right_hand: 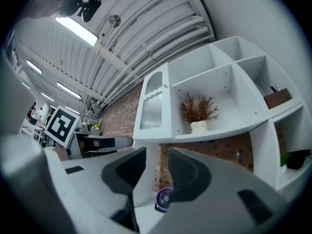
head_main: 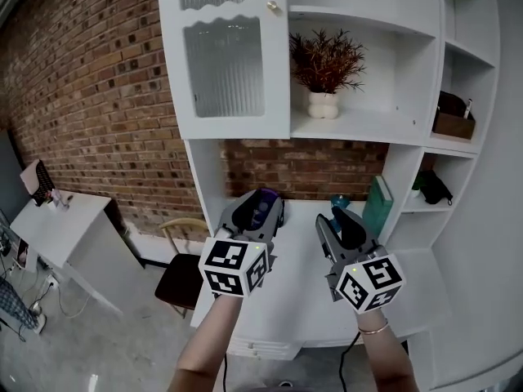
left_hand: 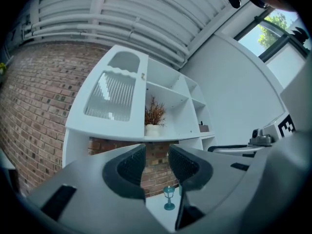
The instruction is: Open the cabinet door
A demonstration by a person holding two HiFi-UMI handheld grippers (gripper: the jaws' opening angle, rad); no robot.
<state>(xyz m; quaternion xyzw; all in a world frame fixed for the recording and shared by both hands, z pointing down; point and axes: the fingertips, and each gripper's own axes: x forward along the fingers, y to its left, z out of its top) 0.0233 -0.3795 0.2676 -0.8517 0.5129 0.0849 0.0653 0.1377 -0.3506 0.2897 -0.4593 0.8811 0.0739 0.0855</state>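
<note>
Entry, head view. I count one white shelf unit (head_main: 421, 80) against one brick wall (head_main: 90, 96). It has one cabinet door (head_main: 233, 55), shut flush, filling the unit's upper left. From my two grippers the door sits between 11 and 12 o'clock.

The door carries two ribbed glass panes (head_main: 222, 65), a small one above a large one. It has one round knob (head_main: 273, 6) at its right edge, at about 1 o'clock of the large pane.

Left gripper (head_main: 260, 198): held over the counter (head_main: 286, 317), nose toward the unit, below the door and apart from it. In the left gripper view its two pads (left_hand: 130, 167) stand apart, released, with nothing between them. Through the gap I see brick and one teal ornament (left_hand: 169, 198) standing on the counter.

Right gripper (head_main: 337, 221): at 3 o'clock of the left one, also clear of the door. In the right gripper view its two pads (right_hand: 190, 172) are spread, released, gripping nothing. One purple round item (right_hand: 164, 199) shows low in the gap, beyond the jaws; I cannot tell what it is.

Other contents:
- One potted plant (head_main: 325, 72) in a white pot, on the open shelf at 3 o'clock of the door.
- One teal book (head_main: 377, 205), upright, at 1 o'clock of the right gripper.
- One brown box (head_main: 453, 125) on a right-hand shelf.
- One chair (head_main: 180, 280) at 8 o'clock of the left gripper.
</note>
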